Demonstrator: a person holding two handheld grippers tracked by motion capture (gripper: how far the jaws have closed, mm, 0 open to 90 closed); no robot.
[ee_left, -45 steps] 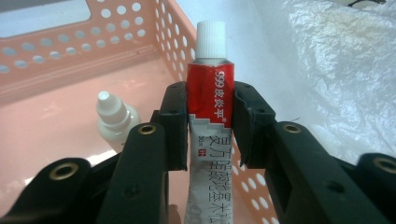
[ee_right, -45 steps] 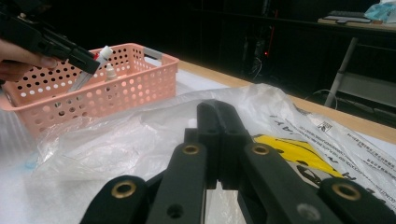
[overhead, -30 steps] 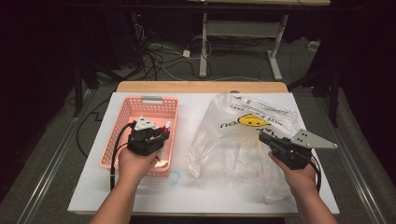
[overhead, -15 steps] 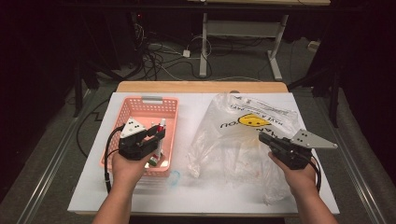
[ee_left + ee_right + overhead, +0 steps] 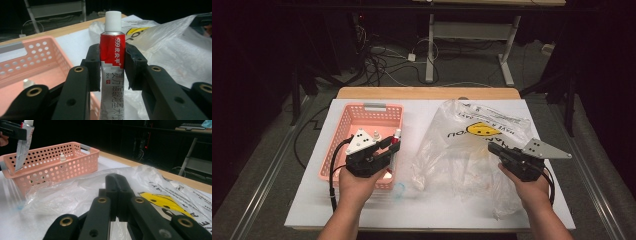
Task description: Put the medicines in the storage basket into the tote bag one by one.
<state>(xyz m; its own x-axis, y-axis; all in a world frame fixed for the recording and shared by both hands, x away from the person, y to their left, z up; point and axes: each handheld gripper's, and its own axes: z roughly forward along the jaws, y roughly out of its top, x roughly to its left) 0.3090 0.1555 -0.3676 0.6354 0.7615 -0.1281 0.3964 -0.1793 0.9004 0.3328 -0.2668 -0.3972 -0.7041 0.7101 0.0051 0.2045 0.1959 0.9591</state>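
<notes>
Left gripper (image 5: 388,148): mine, clamped on the ointment tube (image 5: 111,62) just below its shoulder; white cap up, tube upright.

Tube location: held in the air above the pink basket's (image 5: 343,130) right wall, on the tabletop's (image 5: 412,210) left half. In the right gripper view the flat tail hangs down in front of the basket's near corner.

Right gripper (image 5: 115,185): mine, jaws pressed together on the plastic bag (image 5: 472,150), pinching a fold of film near its right side. Bag lies across the tabletop's right half.

Step, as I judge it: tube lifted from basket, headed for the bag.

Bag mouth: cannot tell where the opening lies; film is crumpled.

Risk 1: tube is soft and slick, so it could slip down between the jaws if I tilt it.

Risk 2: the hanging tail could catch the basket wall and drag the basket.

Risk 3: if the pinch holds both layers, the mouth stays shut and the tube lands on top.

Also in basket: a small white-capped bottle (image 5: 62,157), well clear.
</notes>
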